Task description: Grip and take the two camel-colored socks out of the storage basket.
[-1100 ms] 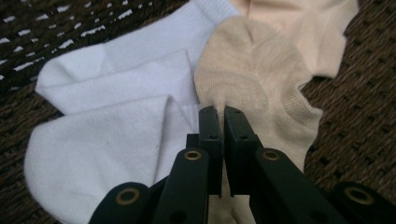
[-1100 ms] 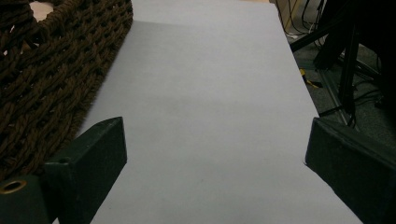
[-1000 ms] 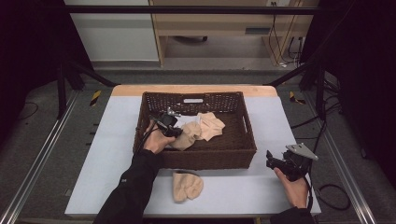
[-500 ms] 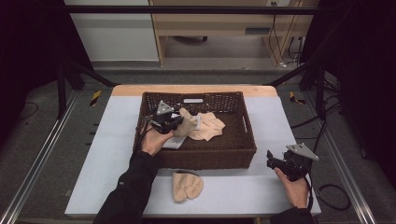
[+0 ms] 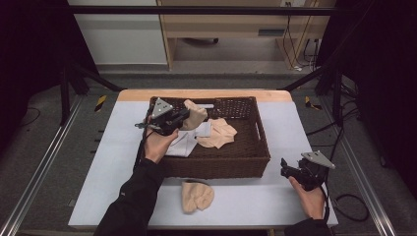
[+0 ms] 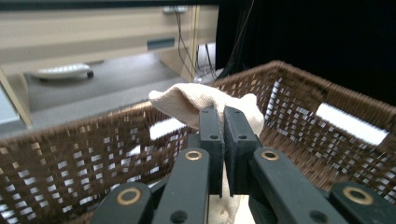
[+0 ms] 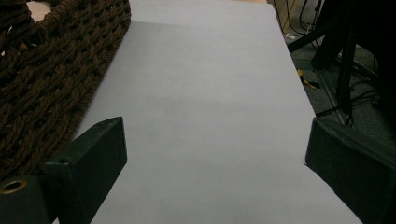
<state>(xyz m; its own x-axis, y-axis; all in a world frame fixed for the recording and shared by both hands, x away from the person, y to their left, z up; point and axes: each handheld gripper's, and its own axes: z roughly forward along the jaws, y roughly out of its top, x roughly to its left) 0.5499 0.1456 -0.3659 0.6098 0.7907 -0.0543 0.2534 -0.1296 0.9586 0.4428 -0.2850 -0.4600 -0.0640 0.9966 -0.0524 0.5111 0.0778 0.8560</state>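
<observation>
The beige cloth, soft and woven, is bunching into a rounded fold where I am pinching it in my left gripper, and its loose end is hanging down toward the floor of the wicker basket. It is sitting above the basket's left half, near the far wall. In the left gripper view the cloth is poking up past my two black jaws, which are clamping together on it. My left hand is reaching over the basket's left wall, forearm slanting up from the near edge. A second beige cloth is lying flat inside the basket; a third cloth is lying on the table just in front of it. My right gripper is resting to the right of the basket, jaws standing wide apart over bare table.
</observation>
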